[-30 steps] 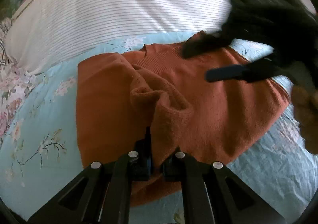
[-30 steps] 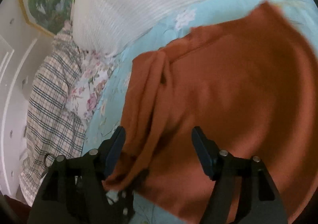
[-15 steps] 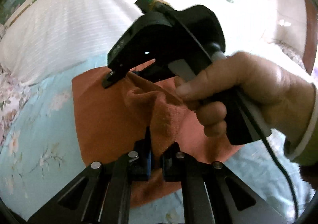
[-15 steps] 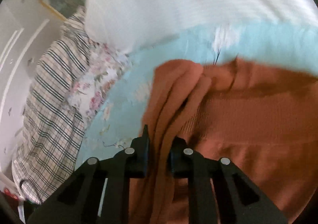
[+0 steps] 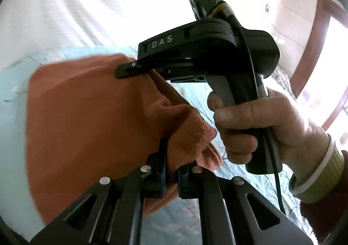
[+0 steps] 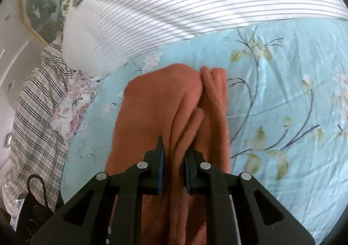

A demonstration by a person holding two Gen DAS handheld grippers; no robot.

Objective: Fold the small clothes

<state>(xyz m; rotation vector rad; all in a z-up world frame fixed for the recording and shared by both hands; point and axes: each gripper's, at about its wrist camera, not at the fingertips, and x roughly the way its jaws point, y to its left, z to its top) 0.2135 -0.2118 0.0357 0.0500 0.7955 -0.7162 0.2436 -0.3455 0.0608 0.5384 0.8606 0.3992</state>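
From the left wrist camera, the left tool [image 5: 171, 171] pinches a fold of the rust-orange knitted sweater [image 5: 87, 118]. The right tool [image 5: 134, 68], held by the right hand [image 5: 261, 127], seems to nip the sweater's far edge.

From the right wrist camera, the right tool [image 6: 174, 164] squeezes bunched sweater [image 6: 165, 101] over the light blue flowered bed sheet [image 6: 282, 101], near a white striped pillow [image 6: 174, 5].

Your rust-orange knit sweater [image 5: 91, 114] is motion-blurred along its left edge and cut off behind the left gripper [image 5: 171, 171]. The right gripper [image 6: 173, 166] hides the fabric's near end. The right gripper's fingertips in the left view are buried in knit. The white striped pillow [image 5: 76, 12] is overexposed and smeared.
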